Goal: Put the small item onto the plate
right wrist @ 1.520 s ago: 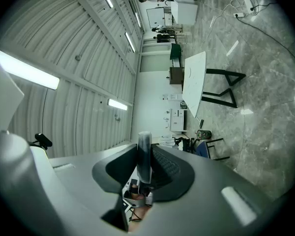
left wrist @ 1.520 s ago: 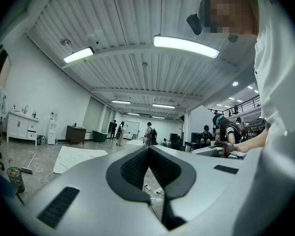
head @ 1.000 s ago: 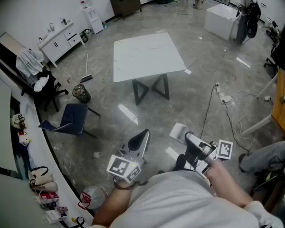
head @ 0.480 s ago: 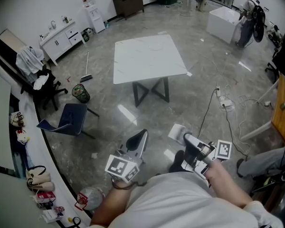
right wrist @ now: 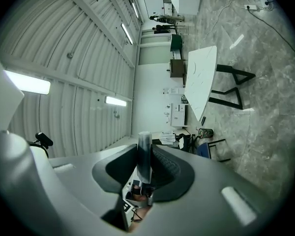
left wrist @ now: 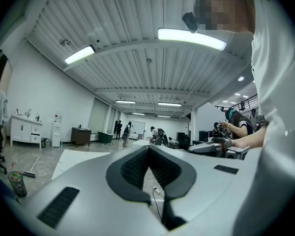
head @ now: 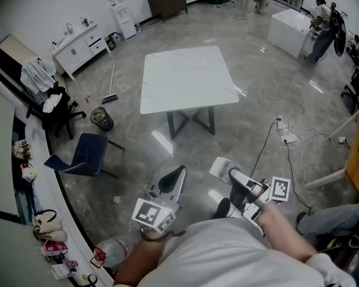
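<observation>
My right gripper [right wrist: 146,150] is shut on a small grey cylinder [right wrist: 144,157], which stands upright between its pads with its top poking past the tips. In the head view that gripper [head: 222,167] is held low in front of the person's body, a pale end showing at its tip. My left gripper [left wrist: 148,150] is shut with nothing in it, its tips touching; the head view has it [head: 179,171] beside the right one. No plate is in view. A white table [head: 187,78] stands ahead across the grey floor, its top looking bare.
A blue chair [head: 84,154] and a small bin [head: 102,118] stand to the left. Cables and a power strip [head: 285,137] lie on the floor at right. White cabinets [head: 78,43] line the far left wall. People stand at the far right by a white block [head: 293,28].
The table sits slightly lower and larger in the head view. Both grippers keep their pose, and the cylinder stays in the right one.
</observation>
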The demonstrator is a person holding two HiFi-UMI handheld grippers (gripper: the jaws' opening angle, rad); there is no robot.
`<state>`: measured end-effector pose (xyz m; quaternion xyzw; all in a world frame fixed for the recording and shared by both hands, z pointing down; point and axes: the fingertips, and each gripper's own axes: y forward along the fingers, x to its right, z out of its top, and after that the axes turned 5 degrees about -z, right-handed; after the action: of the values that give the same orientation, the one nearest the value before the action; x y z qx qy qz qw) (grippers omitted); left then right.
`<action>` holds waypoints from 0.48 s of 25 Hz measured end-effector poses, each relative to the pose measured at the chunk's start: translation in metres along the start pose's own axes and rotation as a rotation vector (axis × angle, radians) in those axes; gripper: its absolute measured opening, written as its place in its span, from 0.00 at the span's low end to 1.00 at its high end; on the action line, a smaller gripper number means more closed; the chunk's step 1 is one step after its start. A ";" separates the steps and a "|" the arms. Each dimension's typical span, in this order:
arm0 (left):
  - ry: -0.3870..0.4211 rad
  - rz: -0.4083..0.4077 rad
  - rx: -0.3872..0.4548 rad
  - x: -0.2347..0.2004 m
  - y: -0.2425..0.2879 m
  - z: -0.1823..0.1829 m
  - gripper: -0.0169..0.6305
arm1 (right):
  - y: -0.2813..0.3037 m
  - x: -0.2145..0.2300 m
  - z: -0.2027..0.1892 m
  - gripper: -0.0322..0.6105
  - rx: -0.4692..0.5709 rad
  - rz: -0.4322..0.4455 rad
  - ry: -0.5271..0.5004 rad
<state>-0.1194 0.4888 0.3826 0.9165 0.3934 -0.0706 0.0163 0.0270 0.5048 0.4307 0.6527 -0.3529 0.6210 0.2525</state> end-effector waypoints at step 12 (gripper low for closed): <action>0.023 0.071 -0.008 -0.024 0.133 0.001 0.04 | 0.010 0.023 0.140 0.18 -0.055 0.008 0.016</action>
<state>-0.0402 0.3798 0.3817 0.9305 0.3612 -0.0579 0.0182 0.1077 0.3881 0.4381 0.6391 -0.3705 0.6173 0.2706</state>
